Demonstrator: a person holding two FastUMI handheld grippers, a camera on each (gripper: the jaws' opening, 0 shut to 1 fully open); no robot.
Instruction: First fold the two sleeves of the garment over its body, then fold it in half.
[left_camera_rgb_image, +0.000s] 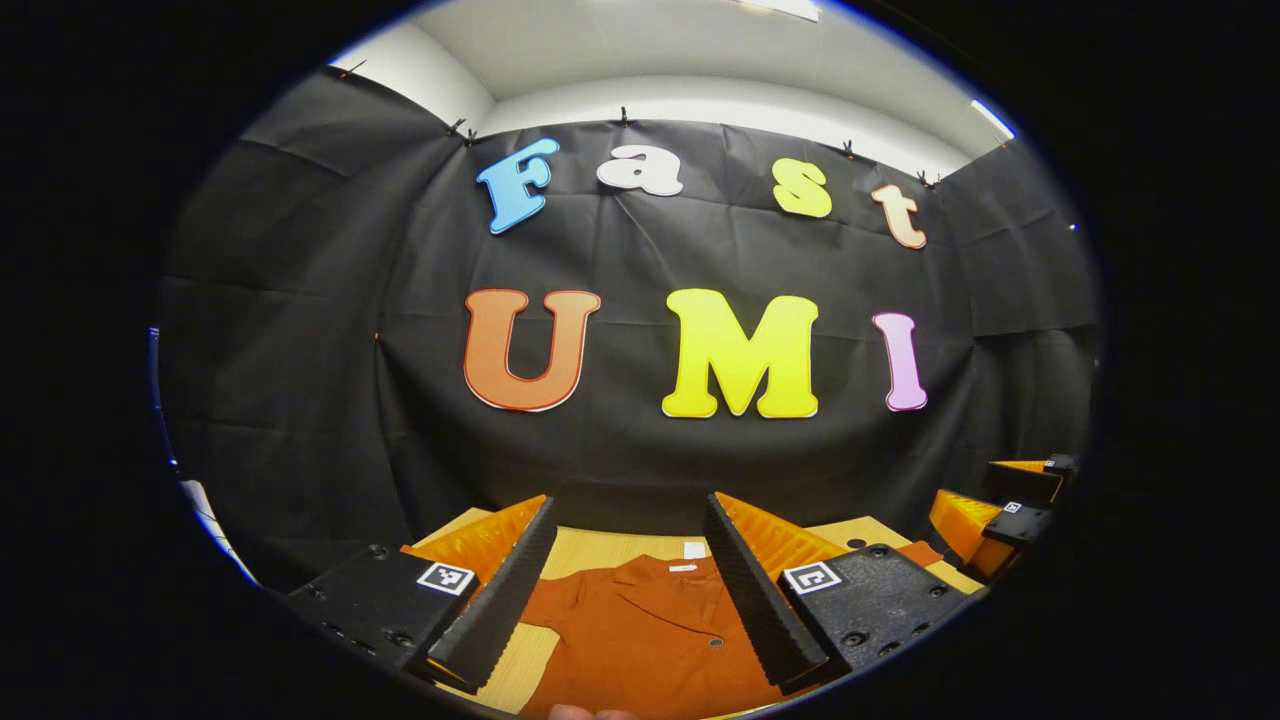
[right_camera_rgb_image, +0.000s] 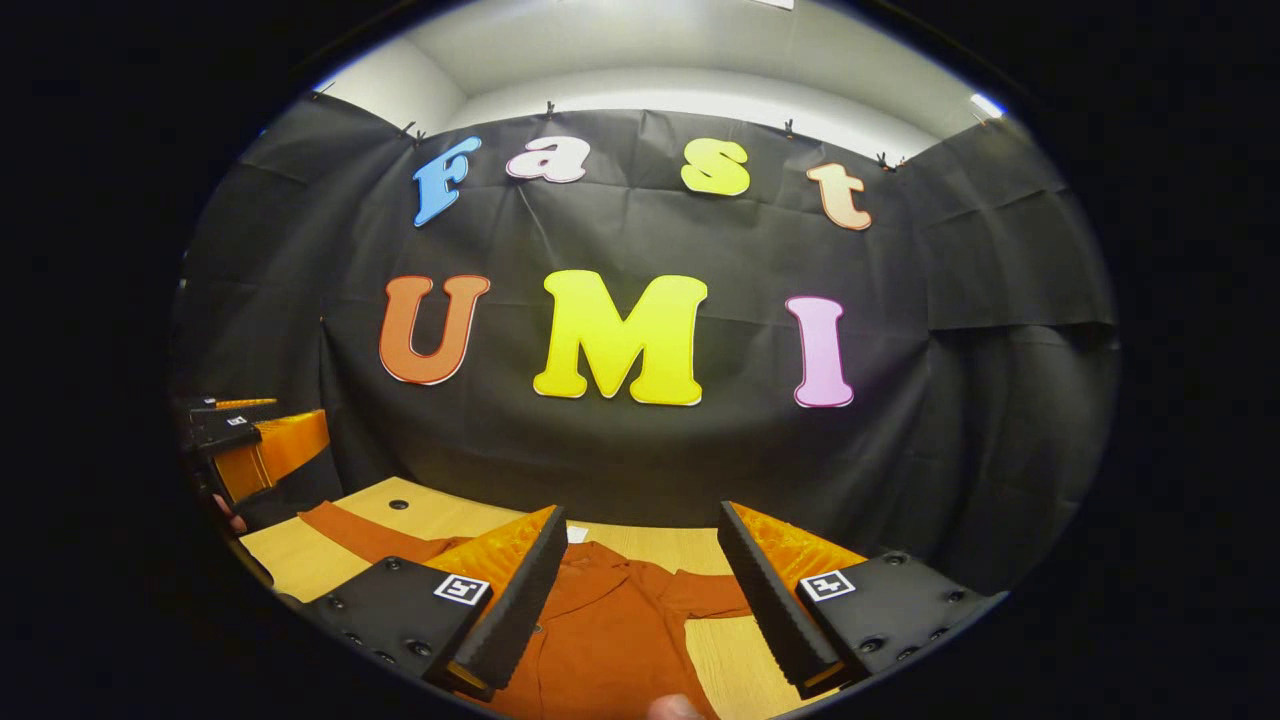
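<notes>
I am holding my left gripper (left_camera_rgb_image: 630, 585) up above the counter (left_camera_rgb_image: 600, 548), its 2 fingers spread wide with nothing between them. Through the gap, in the left gripper view, I am looking down at the rust-orange garment (left_camera_rgb_image: 640, 640) lying flat on the pale wooden counter, collar (left_camera_rgb_image: 665, 578) toward the booth's black cloth wall (left_camera_rgb_image: 300, 350) and a dark button (left_camera_rgb_image: 716, 643) showing on its front. A small white tag (left_camera_rgb_image: 694, 550) is sitting just past the collar. Far to the right in that view I am seeing my right gripper (left_camera_rgb_image: 1010, 515), raised near the counter's edge.

I am keeping no grip with my right gripper (right_camera_rgb_image: 640, 590) either: its 2 fingers are standing well apart and empty over the garment (right_camera_rgb_image: 610, 640). In the right gripper view, 1 sleeve (right_camera_rgb_image: 360, 535) is stretching out flat to the left across the counter (right_camera_rgb_image: 440, 515), near a small dark hole (right_camera_rgb_image: 399, 505) in the wood, and the other sleeve (right_camera_rgb_image: 705, 595) is lying out to the right toward my right finger. Both sleeves are lying spread out, away from the body. At the left edge of that view my left gripper (right_camera_rgb_image: 250, 440) is hanging above the counter's corner.
</notes>
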